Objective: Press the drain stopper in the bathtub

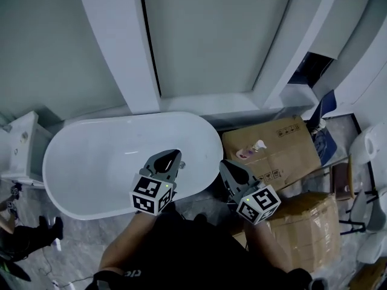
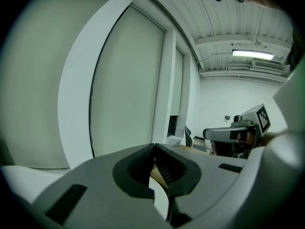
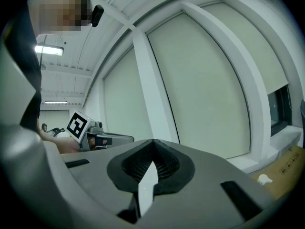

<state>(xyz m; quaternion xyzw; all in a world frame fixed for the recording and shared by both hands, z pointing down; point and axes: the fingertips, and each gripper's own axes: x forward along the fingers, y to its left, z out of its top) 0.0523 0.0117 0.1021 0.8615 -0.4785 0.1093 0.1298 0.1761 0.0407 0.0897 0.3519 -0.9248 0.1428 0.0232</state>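
White oval bathtub [image 1: 91, 180] below the window wall, cardboard box [image 1: 290, 144] to its right. Left gripper [image 1: 172, 157], jaws closed and empty, hangs over the tub's right rim. Right gripper [image 1: 228, 167], likewise closed and empty, hangs between tub and box. The drain stopper cannot be made out.

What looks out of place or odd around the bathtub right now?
Only one thing: a pump bottle seems to lie on its side atop the cardboard box right of the bathtub, not a usual spot. No spill or damage shows.
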